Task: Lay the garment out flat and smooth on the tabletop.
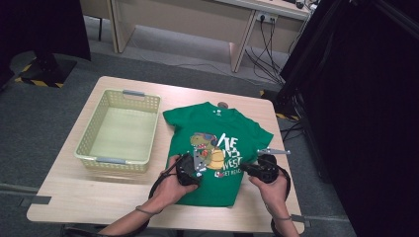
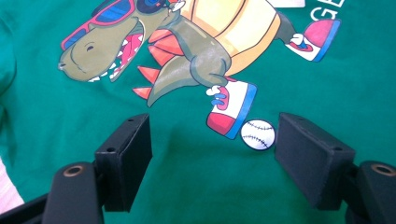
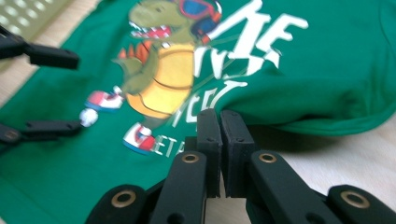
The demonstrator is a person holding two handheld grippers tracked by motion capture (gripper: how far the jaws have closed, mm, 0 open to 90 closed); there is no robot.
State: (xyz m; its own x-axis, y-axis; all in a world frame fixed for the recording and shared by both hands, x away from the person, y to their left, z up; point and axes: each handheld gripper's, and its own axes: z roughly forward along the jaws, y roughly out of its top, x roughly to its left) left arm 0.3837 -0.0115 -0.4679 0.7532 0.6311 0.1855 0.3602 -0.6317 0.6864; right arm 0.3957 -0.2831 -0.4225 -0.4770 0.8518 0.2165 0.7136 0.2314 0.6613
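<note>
Basket [image 1: 118, 129] sits at far left of the surface [image 1: 74, 192], its side just beside the green T-shirt [image 1: 197, 123], which lies flat mid-surface, dinosaur print up. My left gripper [image 2: 212, 149] hovers over the lower print, fingers [image 2: 126, 158] spread wide, nothing between them. My right gripper [image 3: 219, 140] has its fingers pinched tight on the shirt's right edge, cloth lifted off the wood there.

Pale green plastic basket [image 1: 118, 129] with grey handles, empty, on the left half of a light wooden table [image 1: 74, 187]. Grey carpet floor [image 1: 29, 123] all round. Beyond, a beige desk [image 1: 197, 19] with black cables [image 1: 267, 54] hanging from a socket.
</note>
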